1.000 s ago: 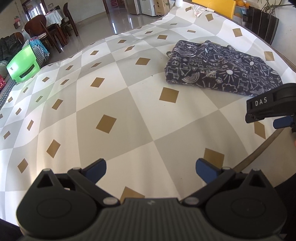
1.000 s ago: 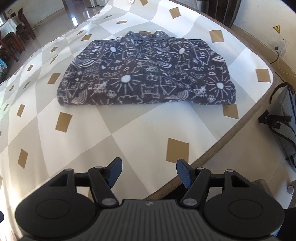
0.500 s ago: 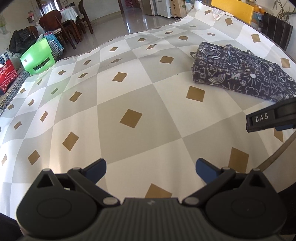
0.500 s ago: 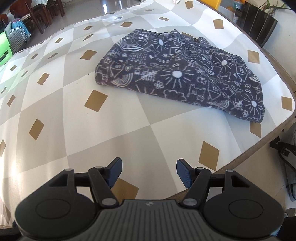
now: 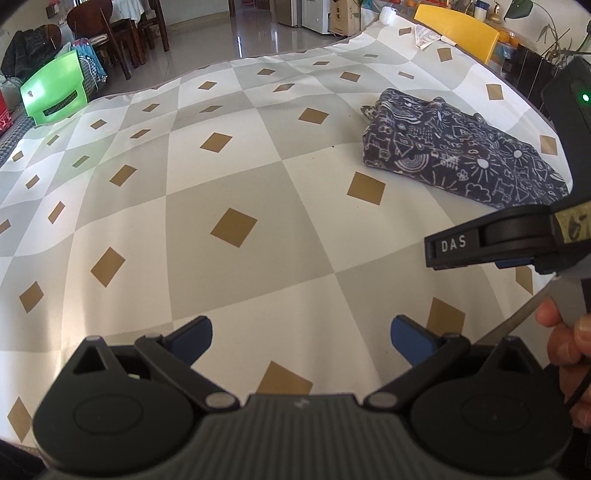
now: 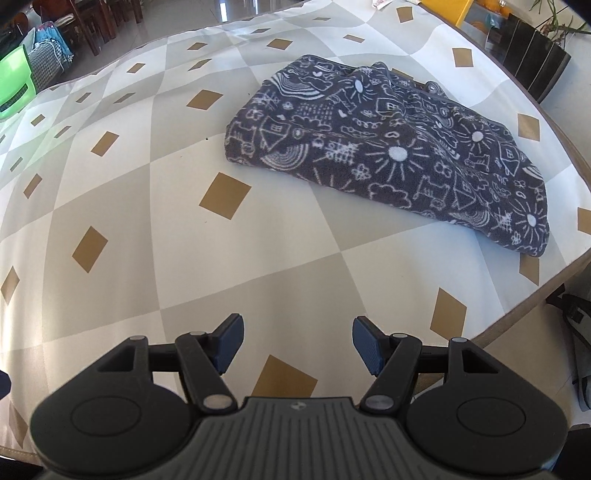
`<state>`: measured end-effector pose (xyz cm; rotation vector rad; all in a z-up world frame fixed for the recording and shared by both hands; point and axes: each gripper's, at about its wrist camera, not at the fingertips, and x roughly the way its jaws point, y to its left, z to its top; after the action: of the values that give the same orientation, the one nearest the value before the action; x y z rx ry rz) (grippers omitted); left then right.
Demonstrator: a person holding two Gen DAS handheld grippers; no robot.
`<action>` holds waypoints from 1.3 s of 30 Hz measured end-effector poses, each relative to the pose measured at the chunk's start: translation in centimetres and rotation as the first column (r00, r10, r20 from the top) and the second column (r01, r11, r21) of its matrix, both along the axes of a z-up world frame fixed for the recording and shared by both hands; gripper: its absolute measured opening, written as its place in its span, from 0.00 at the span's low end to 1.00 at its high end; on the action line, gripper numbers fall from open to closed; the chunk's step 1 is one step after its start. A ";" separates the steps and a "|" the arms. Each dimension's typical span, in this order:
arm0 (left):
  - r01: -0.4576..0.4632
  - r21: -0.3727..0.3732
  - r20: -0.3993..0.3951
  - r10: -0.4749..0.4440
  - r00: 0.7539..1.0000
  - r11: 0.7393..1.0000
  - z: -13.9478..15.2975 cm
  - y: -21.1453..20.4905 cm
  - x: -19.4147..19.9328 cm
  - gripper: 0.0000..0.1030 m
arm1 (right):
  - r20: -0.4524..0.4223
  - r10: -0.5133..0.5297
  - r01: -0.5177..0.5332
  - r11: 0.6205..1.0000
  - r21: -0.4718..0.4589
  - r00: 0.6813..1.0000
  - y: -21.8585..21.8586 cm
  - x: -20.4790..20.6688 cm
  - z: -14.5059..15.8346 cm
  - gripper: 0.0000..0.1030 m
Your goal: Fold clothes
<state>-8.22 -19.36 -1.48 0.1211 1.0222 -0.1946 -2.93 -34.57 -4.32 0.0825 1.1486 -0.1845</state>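
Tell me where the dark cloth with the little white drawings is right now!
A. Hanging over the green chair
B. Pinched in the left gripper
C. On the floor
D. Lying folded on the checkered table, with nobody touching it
D: the dark cloth lies as a folded bundle on the checkered table, and both the left gripper and the right gripper are open, empty and well short of it.

Legible markings: one

The letters "DAS" stand in white capitals on the black side of the right gripper (image 5: pixel 517 254), visible at the right edge of the left wrist view. A paper slip (image 5: pixel 424 35) at the far end of the table carries print too small to read. The right wrist view shows no readable text.
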 end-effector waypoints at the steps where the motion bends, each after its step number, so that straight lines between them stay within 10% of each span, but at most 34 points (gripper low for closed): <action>1: -0.003 0.002 0.004 0.003 1.000 1.000 0.0 0.1 0.0 1.00 | 0.000 0.002 -0.002 1.000 0.001 1.000 0.2 0.1 0.0 0.62; 15: -0.193 0.029 -0.071 0.194 0.978 0.981 -0.3 7.8 3.1 1.00 | -0.010 0.138 -0.136 0.985 0.105 0.990 4.8 4.0 -0.8 0.62; 28: -0.202 0.044 -0.115 0.206 0.972 0.978 0.0 11.9 6.6 1.00 | 0.074 0.401 -0.405 0.913 0.051 0.913 10.5 8.6 -3.3 0.62; 39: -0.316 0.008 -0.100 0.315 0.944 0.949 -1.1 15.2 9.9 1.00 | 0.123 0.415 -0.420 0.907 0.022 0.902 11.8 13.8 -5.7 0.62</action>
<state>1.65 -4.14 -2.59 -0.0616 1.1253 0.0886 10.87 -22.76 -10.02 -0.1111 1.0293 0.2289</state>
